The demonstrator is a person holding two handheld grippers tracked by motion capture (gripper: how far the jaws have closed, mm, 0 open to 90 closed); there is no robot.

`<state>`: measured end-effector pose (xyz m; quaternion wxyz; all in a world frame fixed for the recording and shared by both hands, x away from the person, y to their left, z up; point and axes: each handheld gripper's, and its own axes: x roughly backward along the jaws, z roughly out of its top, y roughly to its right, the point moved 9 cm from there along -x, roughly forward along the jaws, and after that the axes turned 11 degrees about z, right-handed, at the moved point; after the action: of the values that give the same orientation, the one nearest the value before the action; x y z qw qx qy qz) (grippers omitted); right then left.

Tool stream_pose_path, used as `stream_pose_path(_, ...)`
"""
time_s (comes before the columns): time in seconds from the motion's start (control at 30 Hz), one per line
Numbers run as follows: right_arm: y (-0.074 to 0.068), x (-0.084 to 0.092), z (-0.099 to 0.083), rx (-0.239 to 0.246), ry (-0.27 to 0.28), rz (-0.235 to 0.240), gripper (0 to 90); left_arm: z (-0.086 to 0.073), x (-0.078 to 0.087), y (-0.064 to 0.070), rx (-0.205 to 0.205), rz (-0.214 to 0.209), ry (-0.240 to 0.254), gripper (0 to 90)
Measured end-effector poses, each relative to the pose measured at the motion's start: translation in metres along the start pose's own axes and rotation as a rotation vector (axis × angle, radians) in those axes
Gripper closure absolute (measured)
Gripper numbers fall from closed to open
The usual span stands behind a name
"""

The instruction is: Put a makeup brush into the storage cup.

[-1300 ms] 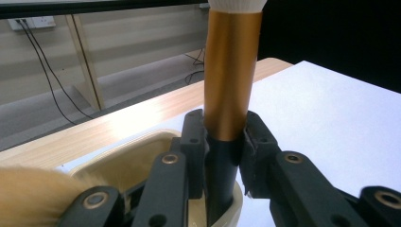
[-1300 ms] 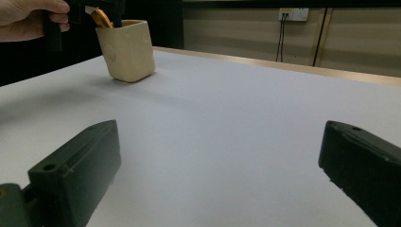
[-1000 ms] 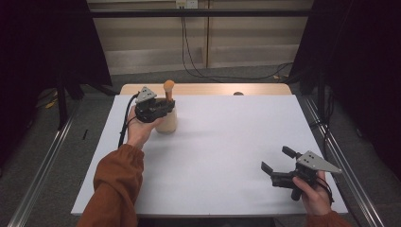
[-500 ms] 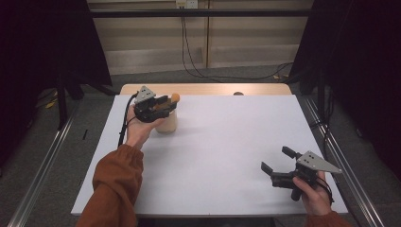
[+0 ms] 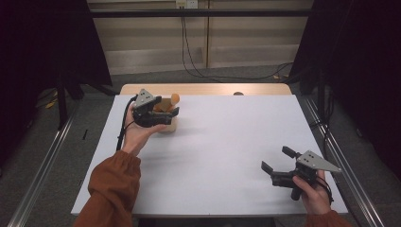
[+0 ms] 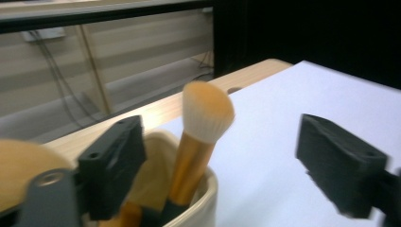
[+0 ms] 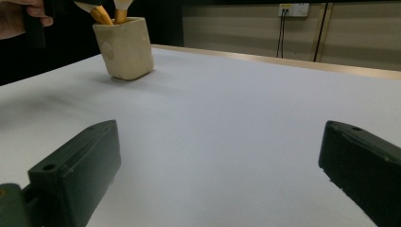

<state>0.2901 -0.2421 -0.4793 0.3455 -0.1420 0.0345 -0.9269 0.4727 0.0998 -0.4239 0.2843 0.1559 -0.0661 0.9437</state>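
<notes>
White surface [image 5: 227, 156], upper left: left gripper [image 5: 166, 113] has just been opening off the brush [image 6: 201, 137], and might tip the cup [image 7: 125, 47]; right gripper [image 5: 276, 161] open.

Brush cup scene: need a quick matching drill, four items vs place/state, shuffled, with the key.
Items:
1. makeup brush
2. cream cup
3. left gripper
4. right gripper

Places/states:
A. near right corner of the table, jaws open, nothing between them
B. far left of the white tabletop, holding brushes
C. standing tilted inside the cup, bristles up
D. at the cup's mouth, jaws just opened wide, clear of the brush

Pairs: 1-C, 2-B, 3-D, 4-A
</notes>
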Motion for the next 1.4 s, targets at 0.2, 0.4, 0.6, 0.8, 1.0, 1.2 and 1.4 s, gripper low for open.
stream_pose_path(0.2,0.003,0.003,0.0,-0.007,0.01,-0.013,0.0,0.002,0.01,0.001,0.019,-0.018,0.016,9.8)
stream_pose_path(0.4,0.002,0.001,0.0,-0.007,0.006,-0.008,0.0,0.001,0.024,0.008,0.028,-0.033,0.038,6.1)
stream_pose_path(0.6,0.001,0.003,-0.001,-0.006,0.006,-0.01,0.0,-0.008,0.038,0.009,0.062,-0.04,0.035,3.6)
stream_pose_path(0.8,-0.004,0.003,0.001,0.002,0.008,-0.005,0.0,-0.012,0.054,0.012,0.09,-0.051,0.047,2.4)
stream_pose_path(1.0,-0.005,0.002,0.0,0.007,0.003,-0.004,0.0,-0.026,0.065,0.011,0.113,-0.054,0.031,2.4)
stream_pose_path(1.2,-0.004,0.003,-0.002,0.004,-0.003,-0.005,0.0,-0.032,0.071,0.012,0.102,-0.049,0.027,2.2)
stream_pose_path(1.4,-0.004,0.004,-0.001,0.002,-0.001,-0.007,0.0,-0.037,0.079,0.017,0.074,-0.07,0.033,2.2)
